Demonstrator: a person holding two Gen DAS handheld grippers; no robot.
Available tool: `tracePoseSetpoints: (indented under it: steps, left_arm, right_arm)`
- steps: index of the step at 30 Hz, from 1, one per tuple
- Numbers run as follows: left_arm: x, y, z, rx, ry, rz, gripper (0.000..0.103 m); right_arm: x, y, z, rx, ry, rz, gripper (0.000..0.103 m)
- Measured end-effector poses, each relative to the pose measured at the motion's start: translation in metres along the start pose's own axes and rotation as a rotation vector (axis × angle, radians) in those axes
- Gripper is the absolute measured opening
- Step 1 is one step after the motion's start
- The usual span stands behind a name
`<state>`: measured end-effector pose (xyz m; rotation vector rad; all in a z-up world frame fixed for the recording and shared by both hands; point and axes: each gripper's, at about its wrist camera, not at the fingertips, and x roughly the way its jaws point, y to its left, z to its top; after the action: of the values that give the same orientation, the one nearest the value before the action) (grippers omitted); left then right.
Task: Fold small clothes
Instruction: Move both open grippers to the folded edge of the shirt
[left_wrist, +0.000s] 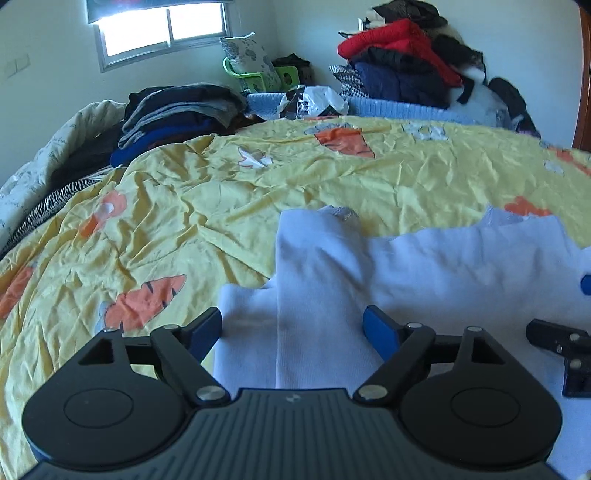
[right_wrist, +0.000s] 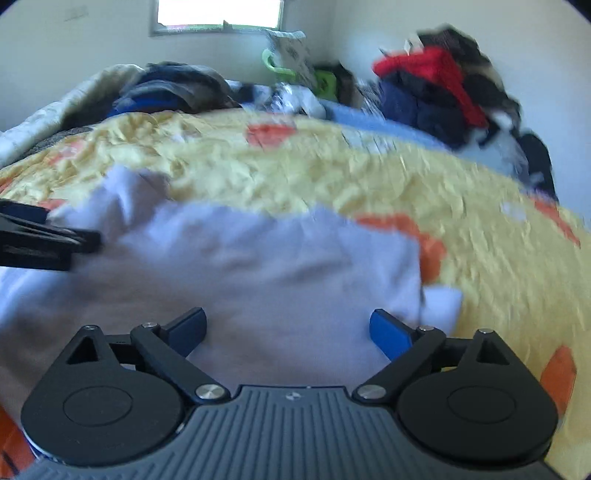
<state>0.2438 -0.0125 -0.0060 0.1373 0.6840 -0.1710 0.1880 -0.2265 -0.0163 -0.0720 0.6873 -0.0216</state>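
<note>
On the yellow carrot-print bedspread (left_wrist: 207, 192), near its front edge, I see the white garment (left_wrist: 424, 266) lying partly folded. My left gripper (left_wrist: 293, 328) hangs over its left part, jaws wide, gripping nothing. My right gripper (right_wrist: 290, 328) hangs over its right part, also wide and empty

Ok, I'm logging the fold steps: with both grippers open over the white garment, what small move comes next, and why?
Probably lower the left gripper onto the folded-in sleeve and smooth it: the white garment lies partly folded, and both it and the right gripper hold nothing.
</note>
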Motion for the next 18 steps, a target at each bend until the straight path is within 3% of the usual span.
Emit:
tracePoseSetpoints:
  steps: [6,12,18]
  left_arm:
    - [-0.008,0.004,-0.012,-0.059,0.008,-0.013,0.085]
    - [-0.015,0.002,-0.027,-0.075,0.016,-0.027,0.087]
    - [-0.017,-0.004,-0.038,-0.060,-0.013,-0.006,0.091]
  right_arm:
    - [-0.032,0.005,-0.009,0.056,-0.068,0.047,0.096]
    - [-0.032,0.012,-0.025,0.049,-0.008,0.020,0.097]
    - [-0.053,0.015,-0.036,0.098,-0.049,0.043,0.097]
